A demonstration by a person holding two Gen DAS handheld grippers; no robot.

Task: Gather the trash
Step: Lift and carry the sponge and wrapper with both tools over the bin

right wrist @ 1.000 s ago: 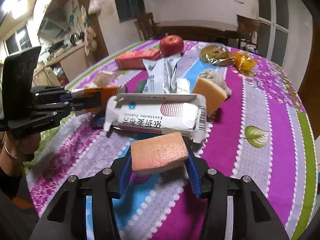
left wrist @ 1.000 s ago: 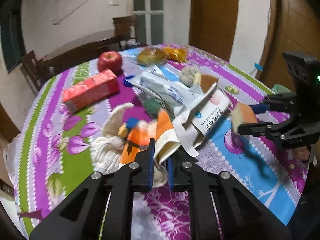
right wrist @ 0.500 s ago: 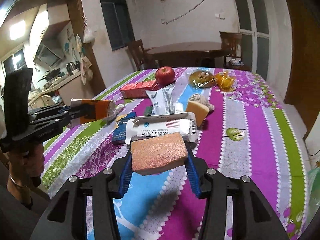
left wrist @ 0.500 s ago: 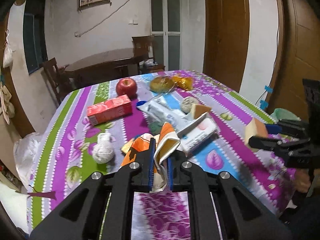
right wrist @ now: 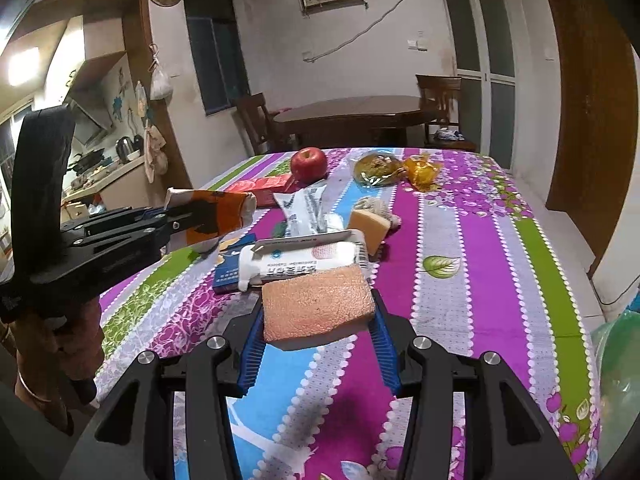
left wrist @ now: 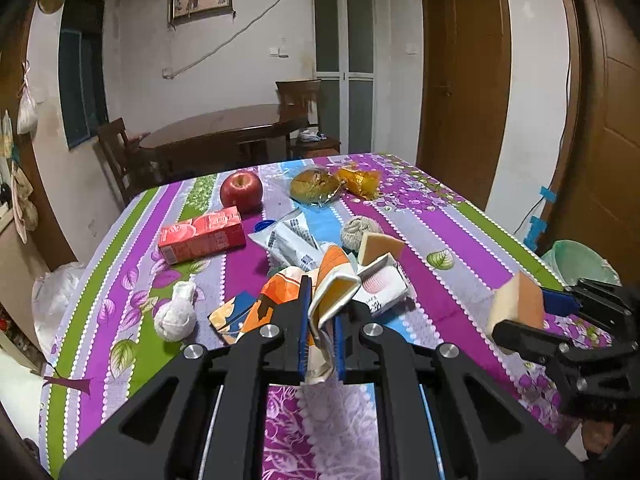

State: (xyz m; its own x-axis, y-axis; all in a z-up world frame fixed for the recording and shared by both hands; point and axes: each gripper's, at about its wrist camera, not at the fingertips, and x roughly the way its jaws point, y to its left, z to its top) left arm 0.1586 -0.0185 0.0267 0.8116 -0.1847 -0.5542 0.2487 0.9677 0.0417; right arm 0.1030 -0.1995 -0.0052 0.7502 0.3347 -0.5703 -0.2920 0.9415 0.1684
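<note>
My left gripper [left wrist: 319,336] is shut on a crumpled orange and white carton [left wrist: 326,296] and holds it above the near edge of the table; it also shows in the right wrist view [right wrist: 218,212]. My right gripper [right wrist: 316,330] is shut on an orange sponge [right wrist: 316,304] and holds it above the table; the sponge also shows in the left wrist view [left wrist: 518,306]. On the flowered tablecloth [left wrist: 460,248] lie a white tablet box [right wrist: 304,260], a white and blue wrapper [left wrist: 288,240], a second sponge [right wrist: 368,226] and paper balls [left wrist: 176,316].
A red apple [left wrist: 241,191], a red juice box [left wrist: 202,234], bagged bread [left wrist: 314,186] and an orange wrapper [left wrist: 360,178] lie at the far end. A green bin [left wrist: 576,260] stands off the table's right side. A dark wooden table and chairs [left wrist: 224,132] stand behind.
Both grippers have lifted and drawn back from the pile, each still holding its item. The table now lies lower and farther off in both views.
</note>
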